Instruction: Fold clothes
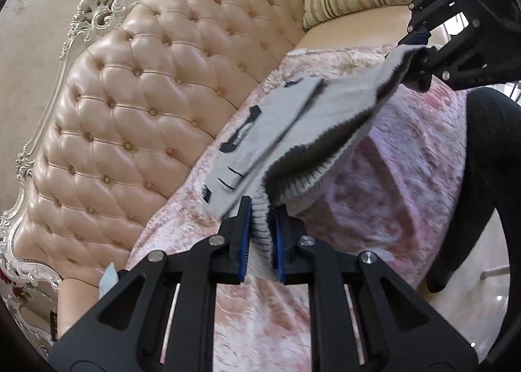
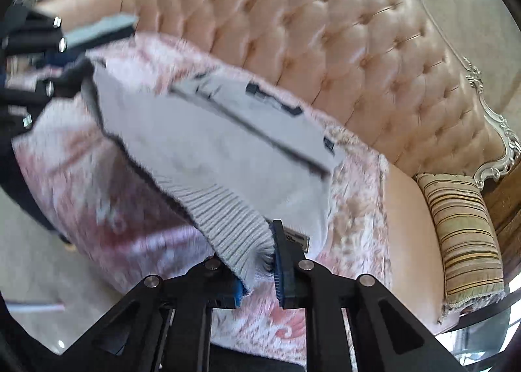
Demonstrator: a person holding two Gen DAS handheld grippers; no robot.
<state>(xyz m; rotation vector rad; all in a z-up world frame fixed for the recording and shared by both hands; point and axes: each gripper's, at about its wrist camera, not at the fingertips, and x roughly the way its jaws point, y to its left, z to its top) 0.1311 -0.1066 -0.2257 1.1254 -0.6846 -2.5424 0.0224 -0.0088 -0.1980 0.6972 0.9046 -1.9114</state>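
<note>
Left wrist view: a grey ribbed-hem knit sweater (image 1: 293, 131) is pinched by the left gripper (image 1: 263, 235) and right gripper (image 2: 260, 261), lifted above a pink plush blanket (image 1: 407, 183).

tufted sofa back (image 1: 136, 105) walls the far side; striped cushion (image 2: 469, 235) blocks one end.

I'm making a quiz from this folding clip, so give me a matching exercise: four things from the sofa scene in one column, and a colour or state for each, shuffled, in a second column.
Things:
1. sweater
2. striped cushion
3. sofa back
4. throw

Descriptions:
A. tufted, peach, with buttons
B. pink and white, spread over the seat
C. grey, ribbed hem pinched by the left claw and the right claw
D. beige with dark stripes, at the end of the seat

Pairs: 1-C, 2-D, 3-A, 4-B
</note>
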